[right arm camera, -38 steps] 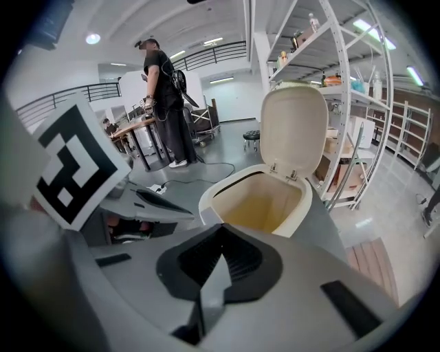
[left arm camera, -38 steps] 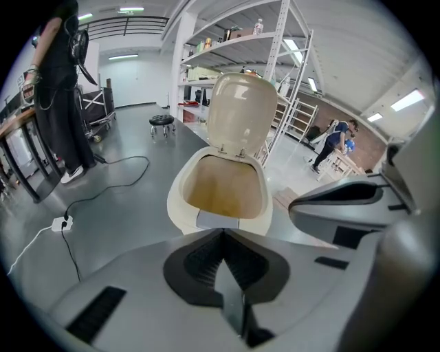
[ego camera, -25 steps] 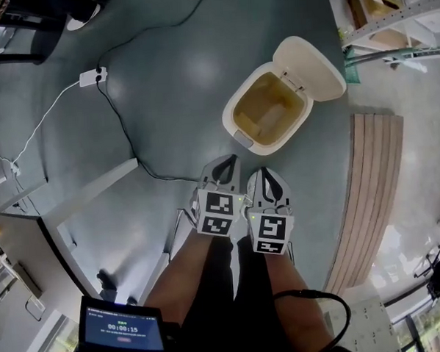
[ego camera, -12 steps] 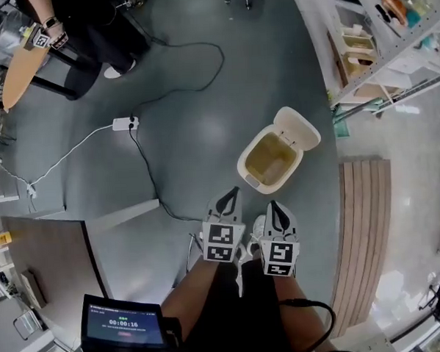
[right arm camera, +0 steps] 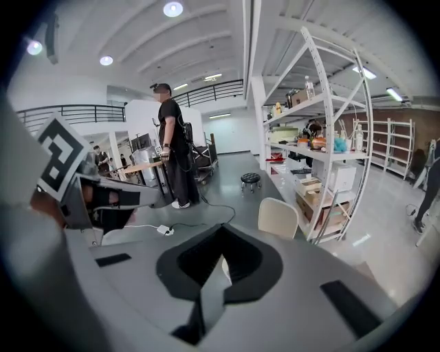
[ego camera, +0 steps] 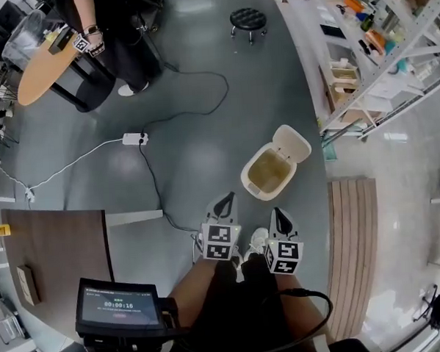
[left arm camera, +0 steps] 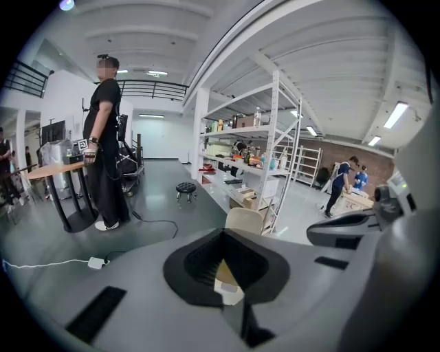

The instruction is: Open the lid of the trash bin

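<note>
The cream trash bin [ego camera: 266, 173] stands on the grey floor with its lid [ego camera: 292, 144] swung up and back, showing the yellowish inside. Both grippers are held near my legs, short of the bin and apart from it. My left gripper [ego camera: 226, 201] points at the bin's near left side and my right gripper [ego camera: 279, 215] at its near side. Both are shut with nothing between the jaws. In the left gripper view the raised lid [left arm camera: 244, 220] shows just past the left gripper [left arm camera: 223, 232]. In the right gripper view the lid [right arm camera: 280, 216] stands beyond the right gripper [right arm camera: 221, 227].
A white power strip [ego camera: 135, 138] and black cable run across the floor left of the bin. Metal shelving [ego camera: 368, 53] lines the right side, with a slatted wooden platform [ego camera: 353, 253] below it. A black stool [ego camera: 248, 18], a round table [ego camera: 42, 70], a standing person [ego camera: 117, 37] and a brown desk [ego camera: 55, 254] are around.
The view has pulled up and back, so the bin looks smaller and farther off. Both grippers have drawn back from the bin. The lid stays open.
</note>
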{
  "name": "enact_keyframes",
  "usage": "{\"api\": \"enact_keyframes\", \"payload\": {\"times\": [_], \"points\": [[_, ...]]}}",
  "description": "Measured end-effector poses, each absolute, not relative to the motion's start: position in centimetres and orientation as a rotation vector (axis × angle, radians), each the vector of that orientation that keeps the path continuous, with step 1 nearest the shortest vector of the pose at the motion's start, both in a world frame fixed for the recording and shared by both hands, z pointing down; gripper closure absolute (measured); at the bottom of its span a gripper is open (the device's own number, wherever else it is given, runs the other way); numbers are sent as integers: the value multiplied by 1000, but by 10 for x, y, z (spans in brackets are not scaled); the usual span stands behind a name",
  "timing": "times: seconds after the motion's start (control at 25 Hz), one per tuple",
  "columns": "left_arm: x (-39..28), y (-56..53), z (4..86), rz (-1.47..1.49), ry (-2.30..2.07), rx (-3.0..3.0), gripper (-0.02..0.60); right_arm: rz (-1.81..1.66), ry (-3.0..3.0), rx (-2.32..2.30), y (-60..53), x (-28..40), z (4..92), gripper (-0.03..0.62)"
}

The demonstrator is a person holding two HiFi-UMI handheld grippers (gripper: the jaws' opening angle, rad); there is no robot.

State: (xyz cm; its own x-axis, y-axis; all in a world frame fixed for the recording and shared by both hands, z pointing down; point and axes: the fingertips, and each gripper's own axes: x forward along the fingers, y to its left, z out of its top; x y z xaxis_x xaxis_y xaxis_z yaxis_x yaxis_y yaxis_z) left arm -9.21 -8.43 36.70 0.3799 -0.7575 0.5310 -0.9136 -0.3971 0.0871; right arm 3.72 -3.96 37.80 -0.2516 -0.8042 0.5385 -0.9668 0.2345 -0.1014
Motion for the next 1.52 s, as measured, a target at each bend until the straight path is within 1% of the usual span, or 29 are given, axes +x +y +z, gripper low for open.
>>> {"api": "enact_keyframes", "payload": {"times": [0.16,0.28,0.4,0.56,0.76,1.12,1.52], "points": [[-113,-70,347,547,-1490,2242,583,541,-2155,1634,-29,34,350,594],[-115,-58,332,509,-1499,2228,583,500,-2167,1620,-22,35,340,594],[-109,-43,318,495,-1521,2244,583,483,-2192,1620,-11,39,332,594],[-103,-15,300,556,-1603,2310,583,527,-2289,1611,15,29,308,594],[-75,29,291,479,-1630,2232,583,388,-2407,1516,47,22,273,594],[-44,102,245,367,-1680,2264,583,253,-2476,1550,110,56,231,594],[-38,168,216,341,-1725,2277,583,220,-2509,1515,167,58,213,594]]}}
